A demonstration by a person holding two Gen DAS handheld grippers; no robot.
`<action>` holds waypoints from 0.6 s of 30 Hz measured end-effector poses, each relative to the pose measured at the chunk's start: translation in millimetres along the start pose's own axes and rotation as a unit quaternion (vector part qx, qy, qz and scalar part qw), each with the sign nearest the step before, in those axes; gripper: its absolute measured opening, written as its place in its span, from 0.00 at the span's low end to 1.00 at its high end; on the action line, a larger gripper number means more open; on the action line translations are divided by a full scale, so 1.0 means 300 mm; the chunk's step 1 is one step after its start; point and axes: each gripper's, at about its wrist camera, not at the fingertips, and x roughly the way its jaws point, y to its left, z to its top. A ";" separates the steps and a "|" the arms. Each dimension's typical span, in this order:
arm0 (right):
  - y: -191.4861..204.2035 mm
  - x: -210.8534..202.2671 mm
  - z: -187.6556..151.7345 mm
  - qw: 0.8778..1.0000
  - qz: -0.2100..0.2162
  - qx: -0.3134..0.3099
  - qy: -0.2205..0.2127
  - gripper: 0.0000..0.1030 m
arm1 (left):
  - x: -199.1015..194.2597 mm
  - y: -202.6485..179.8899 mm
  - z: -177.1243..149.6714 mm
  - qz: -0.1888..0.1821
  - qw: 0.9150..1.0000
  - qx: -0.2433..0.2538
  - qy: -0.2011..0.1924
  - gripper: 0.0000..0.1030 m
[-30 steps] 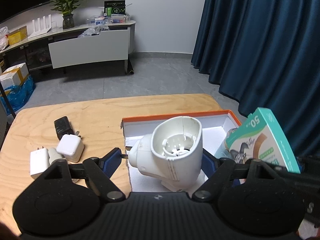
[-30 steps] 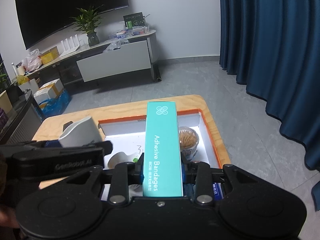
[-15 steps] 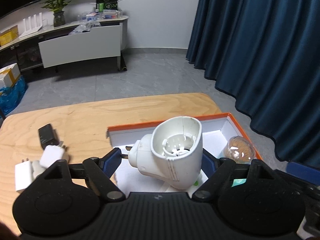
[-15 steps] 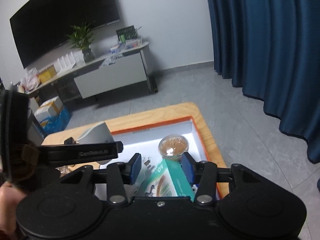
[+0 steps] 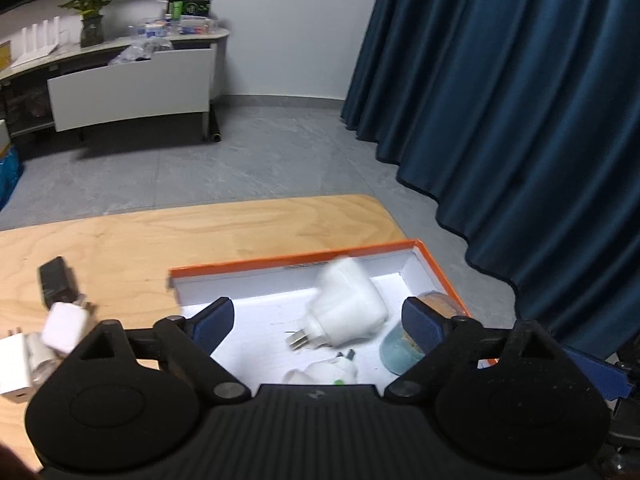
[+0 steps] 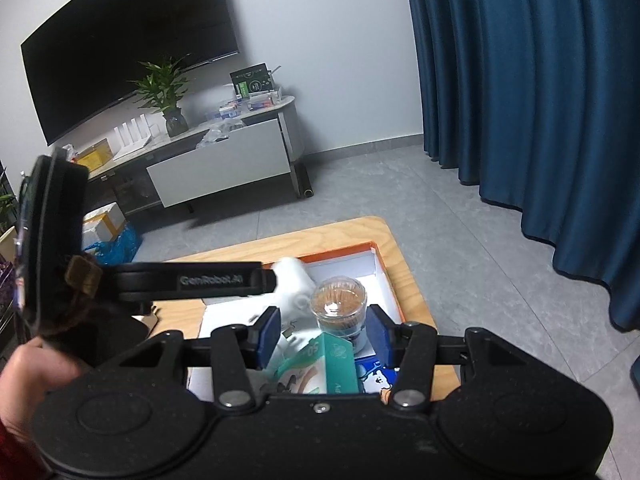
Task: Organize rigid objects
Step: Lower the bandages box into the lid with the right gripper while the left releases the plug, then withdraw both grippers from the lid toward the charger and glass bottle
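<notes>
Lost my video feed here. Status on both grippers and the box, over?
Left gripper jaws opening, white plug adapter loose in the orange-rimmed box. Right gripper open, bandage box released below it. Toothpick jar crowds that corner.

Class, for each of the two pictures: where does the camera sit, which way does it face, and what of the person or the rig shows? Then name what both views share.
Left wrist: on the left claw, looking forward and down into the orange-rimmed box; its jaws are opening, the white plug adapter lying free below.
Right wrist: on the right claw, facing the same box over the bandage box; the left hand shows.
Shared: box, adapter, toothpick jar.
</notes>
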 end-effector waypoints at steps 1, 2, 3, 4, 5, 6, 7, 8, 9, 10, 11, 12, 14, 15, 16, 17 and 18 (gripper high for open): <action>0.002 -0.004 0.000 1.000 0.003 -0.001 0.000 0.57 | -0.013 0.006 -0.001 0.004 1.000 -0.003 -0.001 0.90; 0.010 -0.005 0.000 1.000 0.004 -0.002 0.000 0.57 | -0.025 0.010 -0.003 0.010 1.000 -0.005 0.000 0.90; 0.022 -0.006 -0.001 1.000 0.006 -0.006 0.002 0.57 | -0.036 0.013 -0.004 0.017 1.000 -0.007 0.000 0.90; 0.035 -0.007 -0.001 1.000 0.009 -0.010 0.003 0.57 | -0.049 0.018 -0.006 0.024 1.000 -0.008 0.000 0.90; 0.049 -0.008 -0.001 1.000 0.012 -0.016 0.004 0.57 | -0.062 0.023 -0.008 0.031 0.999 -0.007 -0.002 0.91; 0.062 -0.009 -0.001 1.000 0.015 -0.021 0.005 0.57 | -0.075 0.028 -0.014 0.041 0.999 -0.006 -0.004 0.91; 0.075 -0.009 -0.001 1.000 0.016 -0.026 0.006 0.59 | -0.085 0.033 -0.013 0.049 0.999 -0.008 -0.004 0.91; 0.087 -0.009 -0.001 0.999 0.018 -0.031 0.007 0.60 | -0.098 0.042 -0.018 0.055 0.998 -0.011 -0.004 0.91; 0.100 -0.008 -0.001 0.999 0.019 -0.034 0.008 0.61 | -0.114 0.054 -0.020 0.060 0.998 -0.014 -0.003 0.91; 0.110 -0.006 0.001 0.999 0.022 -0.037 0.010 0.62 | -0.127 0.061 -0.023 0.066 0.998 -0.017 -0.003 0.91; 0.123 -0.004 0.000 0.999 0.025 -0.040 0.012 0.63 | -0.139 0.069 -0.027 0.070 0.997 -0.020 -0.004 0.92; 0.135 -0.002 -0.001 0.999 0.026 -0.042 0.013 0.64 | -0.149 0.078 -0.029 0.073 0.997 -0.022 -0.005 0.92; 0.158 0.003 0.001 0.998 0.031 -0.045 0.017 0.66 | -0.171 0.098 -0.035 0.083 0.996 -0.027 -0.007 0.92; 0.170 0.005 0.000 0.998 0.034 -0.047 0.019 0.67 | -0.181 0.108 -0.040 0.087 0.996 -0.030 -0.009 0.92; 0.181 0.008 -0.001 0.998 0.037 -0.050 0.020 0.68 | -0.195 0.121 -0.048 0.090 0.995 -0.035 -0.011 0.93; 0.194 0.009 -0.003 0.998 0.039 -0.054 0.021 0.69 | -0.210 0.139 -0.056 0.092 0.995 -0.040 -0.011 0.93; 0.208 0.012 -0.004 0.997 0.041 -0.058 0.023 0.69 | -0.217 0.150 -0.061 0.094 0.995 -0.045 -0.011 0.93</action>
